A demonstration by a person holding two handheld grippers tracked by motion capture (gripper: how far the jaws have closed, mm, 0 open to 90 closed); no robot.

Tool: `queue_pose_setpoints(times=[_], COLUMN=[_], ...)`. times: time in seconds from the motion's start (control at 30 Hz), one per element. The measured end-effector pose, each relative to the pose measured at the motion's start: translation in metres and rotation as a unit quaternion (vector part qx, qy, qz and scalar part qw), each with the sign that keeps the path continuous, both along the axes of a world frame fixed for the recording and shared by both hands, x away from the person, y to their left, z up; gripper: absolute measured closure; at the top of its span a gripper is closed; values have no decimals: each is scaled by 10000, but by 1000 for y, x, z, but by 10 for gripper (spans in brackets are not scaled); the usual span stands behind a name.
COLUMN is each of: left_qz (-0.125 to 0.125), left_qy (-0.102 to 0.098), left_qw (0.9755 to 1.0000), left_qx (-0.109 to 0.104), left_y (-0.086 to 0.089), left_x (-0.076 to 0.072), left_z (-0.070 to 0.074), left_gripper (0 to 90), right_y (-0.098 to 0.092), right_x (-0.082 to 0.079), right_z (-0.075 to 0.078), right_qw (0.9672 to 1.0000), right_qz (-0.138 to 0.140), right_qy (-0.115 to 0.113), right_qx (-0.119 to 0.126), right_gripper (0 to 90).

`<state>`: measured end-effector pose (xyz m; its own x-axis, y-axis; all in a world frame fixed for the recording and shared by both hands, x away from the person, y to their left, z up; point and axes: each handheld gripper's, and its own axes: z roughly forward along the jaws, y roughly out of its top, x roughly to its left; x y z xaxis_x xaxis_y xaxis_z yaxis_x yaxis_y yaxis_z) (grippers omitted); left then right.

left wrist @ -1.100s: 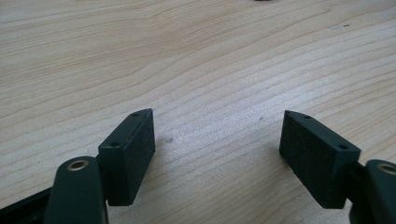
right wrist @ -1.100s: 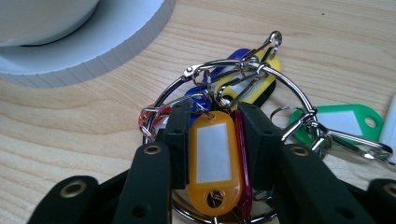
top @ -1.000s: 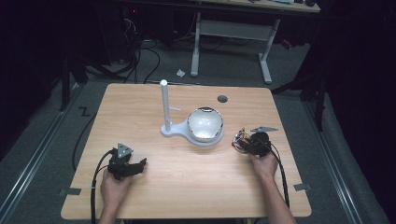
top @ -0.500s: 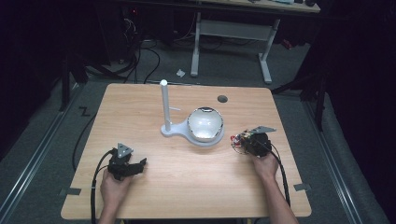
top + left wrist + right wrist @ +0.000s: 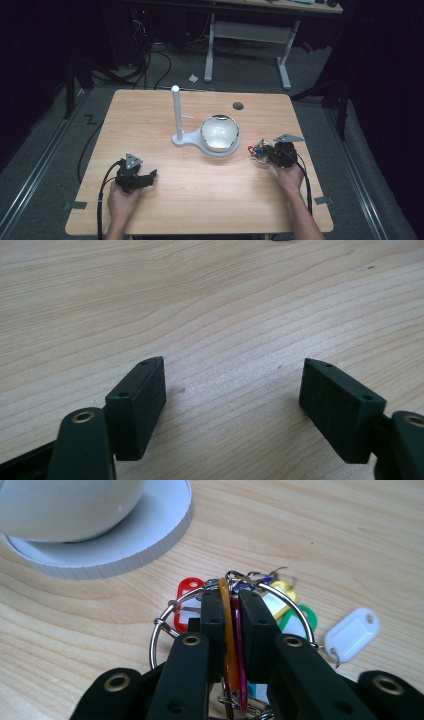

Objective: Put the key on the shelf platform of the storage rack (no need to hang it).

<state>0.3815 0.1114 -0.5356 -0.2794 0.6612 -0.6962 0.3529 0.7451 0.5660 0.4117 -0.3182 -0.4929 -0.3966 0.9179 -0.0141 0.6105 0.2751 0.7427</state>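
Note:
A bunch of coloured key tags on a metal ring (image 5: 235,630) sits between the jaws of my right gripper (image 5: 232,607), which is shut on its orange and magenta tags. In the high view the key tags (image 5: 257,149) hang at the right gripper (image 5: 270,152), right of a white stand. That white stand has a round base (image 5: 218,147), a white bowl (image 5: 219,132) on it and an upright post (image 5: 176,112). My left gripper (image 5: 145,176) rests low over the table's front left, open, with bare wood between its pads (image 5: 145,400).
The wooden table (image 5: 150,120) has a dark round hole (image 5: 238,105) near its far edge. Cables trail from both grippers toward the front edge. A white tag (image 5: 352,630) lies loose at the bunch's right side. Beyond the table stand desk legs and floor cables.
The right gripper with the key tags has shifted slightly left, toward the stand's base. The left gripper has stayed put.

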Motion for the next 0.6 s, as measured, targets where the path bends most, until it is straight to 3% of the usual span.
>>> queue_pose_setpoints(times=[0.17, 0.33, 0.6], left_qz=[-4, -1, 29], left_qy=[0, 3, 28], left_qw=[10000, 10000, 10000], left_qx=[-2, -6, -39], left_y=[0, 0, 0], left_x=[0, 0, 0], left_z=[0, 0, 1], left_gripper=[269, 270, 269], right_y=[-5, -7, -8], right_x=[-5, -13, -17], right_z=[9, 32, 56], right_qw=[9999, 9991, 9980], right_qz=[14, 116, 240], right_qy=[-111, -390, -558], right_qx=[81, 126, 193], right_gripper=[831, 853, 854])
